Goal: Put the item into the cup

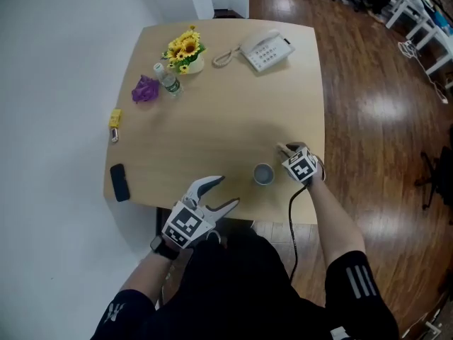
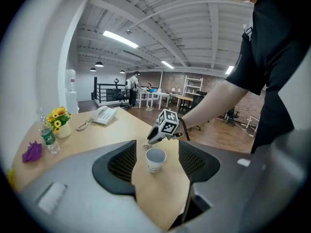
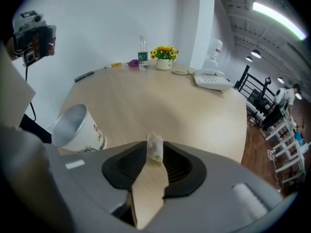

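Head view, left gripper [image 1: 228, 190]: nearest of all, at the counter [image 1: 233, 112] edge, nearer and left of the cup [image 1: 263, 174]; jaws spread wide, nothing between them.
Head view, right gripper [image 1: 285, 149]: just right of the cup, not touching it.
Head view, cup: upright, between the two grippers.
Head view, flowers [image 1: 185, 48], bottle [image 1: 168, 80], telephone [image 1: 267, 51]: well beyond the cup.
Left gripper view, cup [image 2: 155, 159]: upright past the parted jaws, untouched; right gripper [image 2: 149, 141] just behind it, low over the counter.
Right gripper view, packet [image 3: 155, 147]: small, pale, pinched between the closed jaws, outside and right of the cup [image 3: 77, 127].
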Available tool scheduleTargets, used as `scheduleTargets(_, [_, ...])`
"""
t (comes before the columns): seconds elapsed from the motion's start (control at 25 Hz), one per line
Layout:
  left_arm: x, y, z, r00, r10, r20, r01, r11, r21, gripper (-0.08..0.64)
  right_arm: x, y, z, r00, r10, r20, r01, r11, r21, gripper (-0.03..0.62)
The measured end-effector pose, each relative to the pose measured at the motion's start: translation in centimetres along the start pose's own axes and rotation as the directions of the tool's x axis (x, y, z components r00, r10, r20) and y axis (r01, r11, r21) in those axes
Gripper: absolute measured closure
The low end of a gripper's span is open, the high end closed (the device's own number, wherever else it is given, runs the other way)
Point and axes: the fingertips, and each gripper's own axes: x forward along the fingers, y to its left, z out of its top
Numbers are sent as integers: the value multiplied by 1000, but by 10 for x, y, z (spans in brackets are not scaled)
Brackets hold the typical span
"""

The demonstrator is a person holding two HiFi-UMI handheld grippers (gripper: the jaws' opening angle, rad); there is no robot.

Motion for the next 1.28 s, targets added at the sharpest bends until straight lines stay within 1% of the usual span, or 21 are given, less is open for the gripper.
scheduleTargets(0.12, [3, 1, 3, 1000, 4, 1, -4, 1000, -2, 293, 9, -2, -5, 1000, -5, -19, 5, 1000, -2, 484])
scheduleTargets(0.2, [3, 2, 3, 1000, 11, -2, -11, 1000, -2, 293, 11, -1, -7, 1000, -4, -22, 4, 1000, 6, 564])
scheduleTargets(0.24, [2, 3, 4, 1000, 15, -3, -15, 1000, -2, 293, 12, -1, -8, 1000, -3, -20, 3, 1000, 11, 583])
scheduleTargets(0.44, [1, 4, 6, 1000, 23, -4, -23, 1000, 0, 293, 2, -3, -2, 1000, -4, 24, 3, 999, 44, 584])
scheduleTargets(0.6, [2, 3, 11, 1000, 18, 8, -18, 1000, 8, 293, -36, 7, 27, 990, 17, 141, -25, 998, 54, 584])
scheduleTargets(0.76, [4, 1, 12, 1000, 3, 17, -3, 1000, 15, 293, -84, 30, 51, 968, 58, 246, -62, 998, 8, 584])
scheduleTargets(0.92, [4, -4, 11, 1000, -14, 18, 13, 1000, 23, 293, -115, 63, 59, 955, 94, 283, -81, 995, -57, 583])
scheduleTargets(1.04, [5, -9, 10, 1000, -25, 13, 24, 999, 29, 293, -120, 90, 57, 953, 127, 274, -103, 990, -100, 583])
scheduleTargets(1.12, [5, -12, 9, 999, -29, 13, 28, 999, 30, 293, -115, 104, 52, 959, 141, 247, -112, 985, -130, 584])
scheduleTargets(1.28, [3, -13, 9, 1000, -27, 15, 27, 999, 29, 291, -94, 122, 42, 975, 130, 178, -90, 972, -216, 583])
